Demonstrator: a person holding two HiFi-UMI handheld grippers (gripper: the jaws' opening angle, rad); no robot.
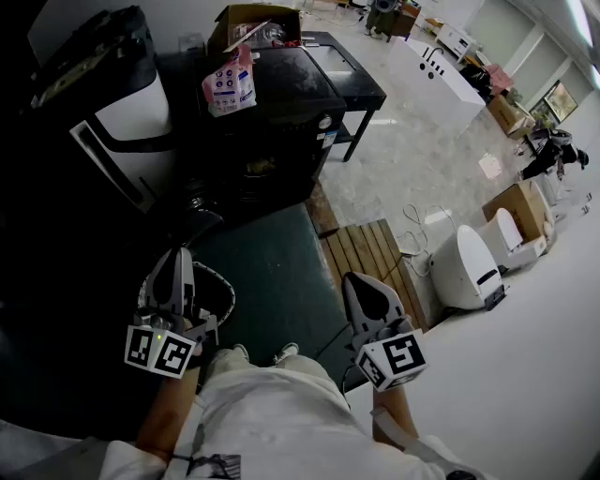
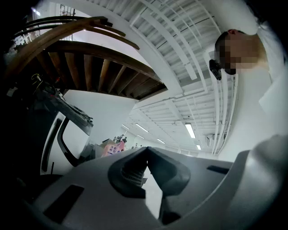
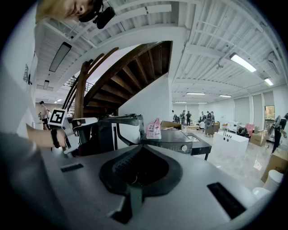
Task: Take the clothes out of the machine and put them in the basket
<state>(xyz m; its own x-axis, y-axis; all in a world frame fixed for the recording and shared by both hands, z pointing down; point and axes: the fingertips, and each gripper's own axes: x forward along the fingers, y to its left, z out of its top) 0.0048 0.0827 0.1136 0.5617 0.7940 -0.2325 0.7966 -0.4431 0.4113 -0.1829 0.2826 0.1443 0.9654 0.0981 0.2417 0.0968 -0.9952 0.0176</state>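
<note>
The black washing machine (image 1: 281, 131) stands ahead of me with a pink detergent bag (image 1: 230, 80) on its top; both also show in the right gripper view, machine (image 3: 173, 143) and bag (image 3: 154, 129). Its front is dark, and I see no clothes anywhere. A dark basket with a white rim (image 1: 223, 284) sits on the floor at my left foot. My left gripper (image 1: 178, 253) hovers over the basket, its tips (image 2: 146, 149) touching and nothing between them. My right gripper (image 1: 349, 277) is held over the green mat, shut and empty (image 3: 143, 147).
A second machine with white panels (image 1: 108, 103) stands at the left. A cardboard box (image 1: 253, 23) sits behind the washer, beside a black table (image 1: 352, 70). A green mat (image 1: 272, 272) and a wooden pallet (image 1: 370, 253) lie underfoot. White toilets (image 1: 469, 267) stand to the right.
</note>
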